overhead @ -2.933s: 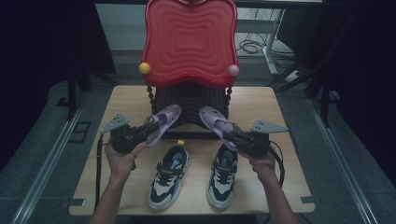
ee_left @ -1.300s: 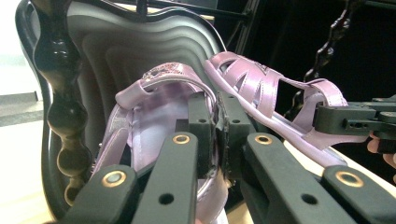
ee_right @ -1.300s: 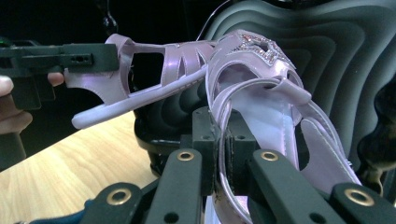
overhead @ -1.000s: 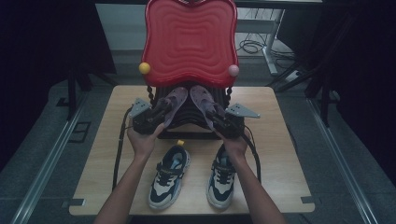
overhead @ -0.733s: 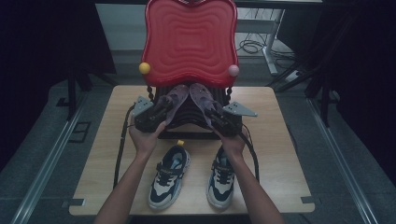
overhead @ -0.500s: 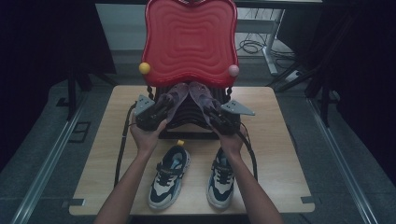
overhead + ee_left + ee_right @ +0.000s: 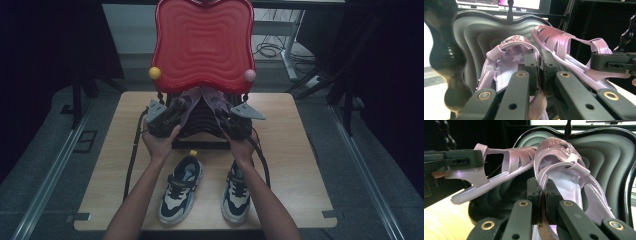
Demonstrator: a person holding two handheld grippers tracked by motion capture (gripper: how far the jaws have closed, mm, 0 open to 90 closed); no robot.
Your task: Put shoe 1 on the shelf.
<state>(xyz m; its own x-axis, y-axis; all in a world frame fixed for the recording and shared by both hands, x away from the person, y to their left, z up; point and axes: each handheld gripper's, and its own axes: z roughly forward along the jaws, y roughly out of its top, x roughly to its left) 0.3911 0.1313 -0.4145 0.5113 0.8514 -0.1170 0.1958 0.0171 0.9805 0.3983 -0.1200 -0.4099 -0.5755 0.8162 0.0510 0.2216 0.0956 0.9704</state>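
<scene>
Both grippers clamped on pink sandals, toes meeting over the black tray.

Left gripper (image 7: 537, 72) pinches the left sandal (image 7: 506, 60) by its side; right gripper (image 7: 541, 195) grips the right sandal (image 7: 564, 167) likewise. Ahead of both: black tray (image 7: 200, 120), then red lid (image 7: 202, 45). Behind the hands, sneakers (image 7: 181, 187) on table (image 7: 295, 150).

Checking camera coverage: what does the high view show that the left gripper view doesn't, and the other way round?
High view adds: two sneakers on the wooden table, and the red wavy panel. Left gripper view adds: the left claw clamped on a pink sandal by its strap, close up. Both: that sandal, its mate and the black ribbed stand.
</scene>
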